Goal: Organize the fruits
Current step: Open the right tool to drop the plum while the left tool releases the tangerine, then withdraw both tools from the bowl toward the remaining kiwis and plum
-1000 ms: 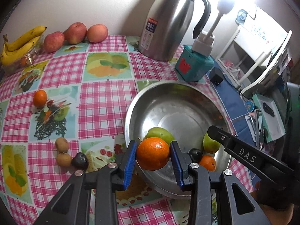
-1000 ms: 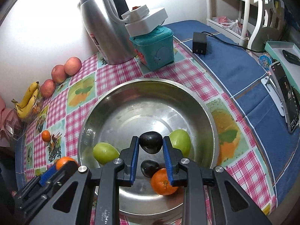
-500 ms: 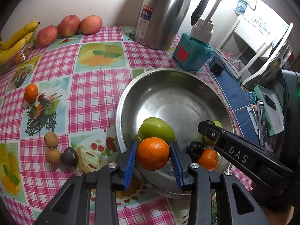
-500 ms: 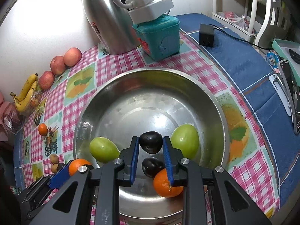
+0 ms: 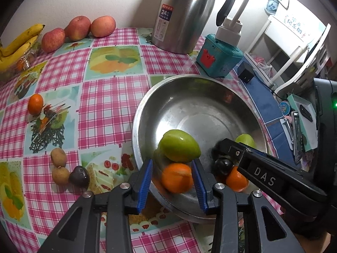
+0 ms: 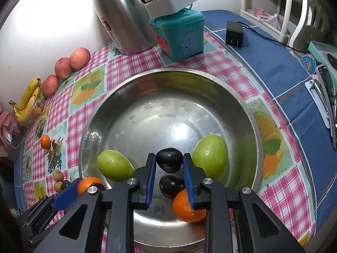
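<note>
Left hand-held gripper (image 5: 171,178): jaws spread, a blurred orange (image 5: 177,177) loose between them over the steel bowl's (image 6: 118,97) near rim. Right hand-held gripper (image 6: 169,168): clenched on a dark plum (image 6: 169,159) above the bowl. Beyond, on the table (image 5: 105,105): tangerine (image 5: 35,106), apples (image 5: 78,27), bananas (image 5: 19,44).

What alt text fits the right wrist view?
The right gripper is shut on a dark plum above a steel bowl. The bowl holds two green fruits, another plum and an orange; at lower left the left gripper's finger sits beside a second orange.
</note>
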Demonstrator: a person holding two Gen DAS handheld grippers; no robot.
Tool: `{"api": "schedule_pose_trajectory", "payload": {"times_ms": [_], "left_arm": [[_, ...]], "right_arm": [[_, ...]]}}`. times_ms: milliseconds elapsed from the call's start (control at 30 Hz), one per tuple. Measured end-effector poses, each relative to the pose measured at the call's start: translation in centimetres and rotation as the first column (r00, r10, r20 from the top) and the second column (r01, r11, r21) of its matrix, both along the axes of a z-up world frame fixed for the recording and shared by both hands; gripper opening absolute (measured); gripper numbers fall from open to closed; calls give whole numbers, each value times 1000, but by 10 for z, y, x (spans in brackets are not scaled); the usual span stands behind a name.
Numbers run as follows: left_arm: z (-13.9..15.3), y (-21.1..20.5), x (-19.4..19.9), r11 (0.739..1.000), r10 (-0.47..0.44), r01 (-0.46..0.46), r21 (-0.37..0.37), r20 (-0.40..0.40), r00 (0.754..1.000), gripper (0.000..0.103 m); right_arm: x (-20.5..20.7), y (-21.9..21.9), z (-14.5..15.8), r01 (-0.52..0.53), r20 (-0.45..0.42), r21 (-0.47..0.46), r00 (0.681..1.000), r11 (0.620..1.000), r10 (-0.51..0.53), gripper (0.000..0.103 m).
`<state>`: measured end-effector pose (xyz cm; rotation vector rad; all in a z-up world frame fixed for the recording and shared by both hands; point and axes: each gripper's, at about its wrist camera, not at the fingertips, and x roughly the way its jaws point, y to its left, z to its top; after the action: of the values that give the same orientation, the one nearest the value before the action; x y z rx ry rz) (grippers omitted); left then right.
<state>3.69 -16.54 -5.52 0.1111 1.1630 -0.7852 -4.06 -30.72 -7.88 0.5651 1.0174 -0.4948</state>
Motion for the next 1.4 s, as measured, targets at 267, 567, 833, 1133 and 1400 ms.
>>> {"api": "schedule_pose_trajectory", "payload": {"times_ms": [267, 567, 833, 1133, 1400], "left_arm": [[3, 1, 0, 1000, 6, -6, -1, 10, 1000, 44], [8, 13, 11, 997, 68, -69, 19, 11, 998, 47], [11, 44, 31, 970, 227, -228, 87, 15, 974, 47], [7, 69, 41, 938, 312, -309, 157, 7, 950, 52], [16, 71, 41, 934, 325, -324, 150, 20, 945, 58]], "right_arm": [[0, 1, 2, -3, 4, -13, 1000, 1000, 3, 27], [-1, 2, 8, -11, 17, -27, 1000, 1000, 11, 27], [-1, 6, 12, -24, 17, -28, 1000, 999, 25, 27], [2, 13, 20, -55, 19, -43, 998, 998, 55, 27], [5, 22, 28, -88, 21, -57, 996, 994, 89, 27]]}}
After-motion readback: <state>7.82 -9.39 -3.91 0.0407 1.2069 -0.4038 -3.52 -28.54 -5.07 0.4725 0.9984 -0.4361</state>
